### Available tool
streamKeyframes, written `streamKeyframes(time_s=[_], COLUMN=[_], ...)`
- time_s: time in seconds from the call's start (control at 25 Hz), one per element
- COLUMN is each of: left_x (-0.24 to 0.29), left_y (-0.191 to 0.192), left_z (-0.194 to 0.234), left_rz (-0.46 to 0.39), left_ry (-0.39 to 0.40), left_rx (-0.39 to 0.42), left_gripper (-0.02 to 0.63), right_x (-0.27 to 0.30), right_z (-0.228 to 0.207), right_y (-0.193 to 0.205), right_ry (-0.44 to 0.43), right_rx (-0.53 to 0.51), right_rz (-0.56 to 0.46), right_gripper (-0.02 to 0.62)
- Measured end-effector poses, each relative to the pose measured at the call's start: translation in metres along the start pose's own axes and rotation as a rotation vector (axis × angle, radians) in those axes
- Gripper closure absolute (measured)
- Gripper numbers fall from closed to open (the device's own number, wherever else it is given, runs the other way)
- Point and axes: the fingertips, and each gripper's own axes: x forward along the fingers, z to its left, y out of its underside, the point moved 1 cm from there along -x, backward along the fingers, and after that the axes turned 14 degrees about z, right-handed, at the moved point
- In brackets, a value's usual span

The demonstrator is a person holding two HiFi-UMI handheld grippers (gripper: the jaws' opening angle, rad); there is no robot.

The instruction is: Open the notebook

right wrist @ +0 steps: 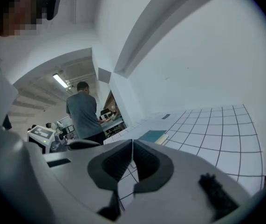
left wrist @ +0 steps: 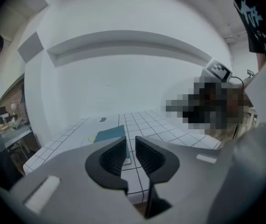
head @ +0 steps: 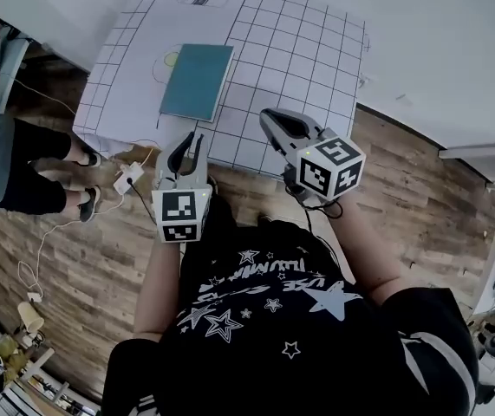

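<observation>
Notebook (head: 197,81) lying beyond left tool (head: 193,141), empty, slightly parted, right tool (head: 269,118) closed, empty

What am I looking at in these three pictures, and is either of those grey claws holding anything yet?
There is no robot arm here: a person holds a two-jaw gripper in each hand. The top-down picture comes from a camera on the person's head. The other two come from cameras riding on each gripper, looking along its jaws. The left gripper has its jaws slightly apart with nothing between them. The right gripper has its jaws together and is also empty. Both hover near the front edge of a white gridded tabletop. On it lies a closed teal notebook, which neither gripper touches. The black-and-white marker cubes are part of the grippers.
</observation>
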Motion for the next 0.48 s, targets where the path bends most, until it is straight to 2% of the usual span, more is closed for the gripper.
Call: streamKeyframes(time_s=[0.16,0.32,0.48], left_x=[0.037,0.074,0.1], left_y=[0.007,0.02,0.032], left_z=[0.008,0.005,0.006], left_rz=[0.075,0.169,0.229], left_ry=[0.03,0.059,0.04], left_rx=[0.142,0.322,0.458], left_gripper=[0.489,0.446,0.4], right_x=[0.013,0.021,0.026], right_z=[-0.012,-0.021,-0.029], right_y=[-0.01,-0.013,-0.012], right_ry=[0.05,0.096,0.133], right_rx=[0.047,0.092,0.126], right_rz=[-0.005,-0.006,-0.003], right_gripper=[0.578,0.577,0.577])
